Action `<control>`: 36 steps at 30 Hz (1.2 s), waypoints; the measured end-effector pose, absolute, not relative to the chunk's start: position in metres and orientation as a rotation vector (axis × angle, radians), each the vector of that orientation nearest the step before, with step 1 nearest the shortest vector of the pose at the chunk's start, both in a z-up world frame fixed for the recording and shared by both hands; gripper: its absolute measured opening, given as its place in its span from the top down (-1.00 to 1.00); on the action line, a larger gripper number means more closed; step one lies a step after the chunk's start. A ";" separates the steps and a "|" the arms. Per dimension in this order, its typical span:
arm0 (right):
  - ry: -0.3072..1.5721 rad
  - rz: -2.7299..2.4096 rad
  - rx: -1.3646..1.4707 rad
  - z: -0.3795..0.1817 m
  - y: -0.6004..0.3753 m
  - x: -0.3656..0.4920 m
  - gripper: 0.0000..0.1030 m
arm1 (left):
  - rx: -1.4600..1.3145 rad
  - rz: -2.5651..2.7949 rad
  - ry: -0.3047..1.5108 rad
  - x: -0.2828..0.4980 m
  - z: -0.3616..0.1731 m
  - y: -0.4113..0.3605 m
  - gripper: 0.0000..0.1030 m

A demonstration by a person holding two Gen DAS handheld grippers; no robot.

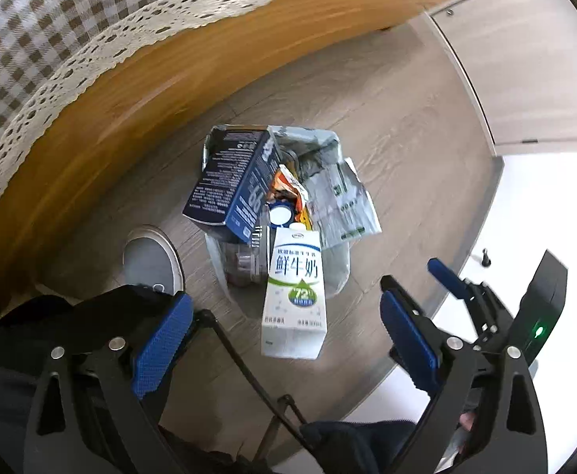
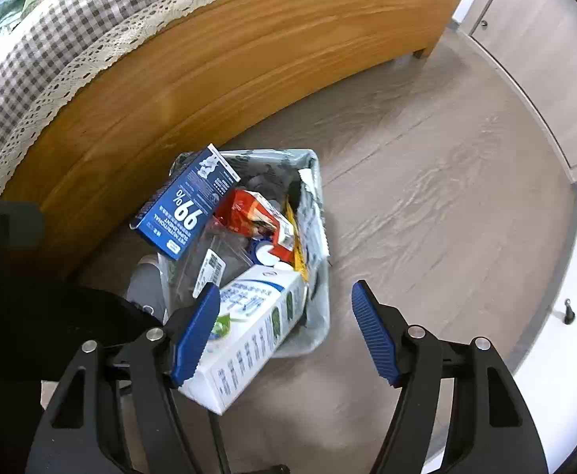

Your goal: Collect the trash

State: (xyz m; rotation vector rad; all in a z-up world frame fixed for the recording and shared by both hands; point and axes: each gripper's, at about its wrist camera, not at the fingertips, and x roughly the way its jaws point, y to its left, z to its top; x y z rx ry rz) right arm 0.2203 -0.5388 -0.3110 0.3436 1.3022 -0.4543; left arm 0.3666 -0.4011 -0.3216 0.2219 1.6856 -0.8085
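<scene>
Well, white milk carton (image 1: 294, 292) tops overfilled trash bin (image 2: 320, 316).

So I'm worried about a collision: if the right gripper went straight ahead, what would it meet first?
Probably bare floor just right of the trash bin; the milk carton sits by its left finger. Depth is unclear.

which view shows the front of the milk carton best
The left wrist view: the milk carton faces the camera, printed front unobstructed. In the right wrist view the carton lies slanted, with the right gripper's left finger covering part of it.
</scene>
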 end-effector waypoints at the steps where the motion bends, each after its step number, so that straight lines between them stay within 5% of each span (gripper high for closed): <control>1: 1.308 -0.456 0.346 -0.308 -0.538 0.216 -0.29 | 0.240 -0.820 1.670 0.362 -0.317 -0.400 -0.79; 17: 1.257 -0.546 0.317 -0.252 -0.539 0.193 -0.44 | 0.447 -0.848 1.311 0.351 -0.236 -0.375 -0.80; 36: 0.960 -0.306 0.104 -0.131 -0.455 0.405 -0.44 | 0.176 -0.518 0.791 0.488 -0.098 -0.229 -0.80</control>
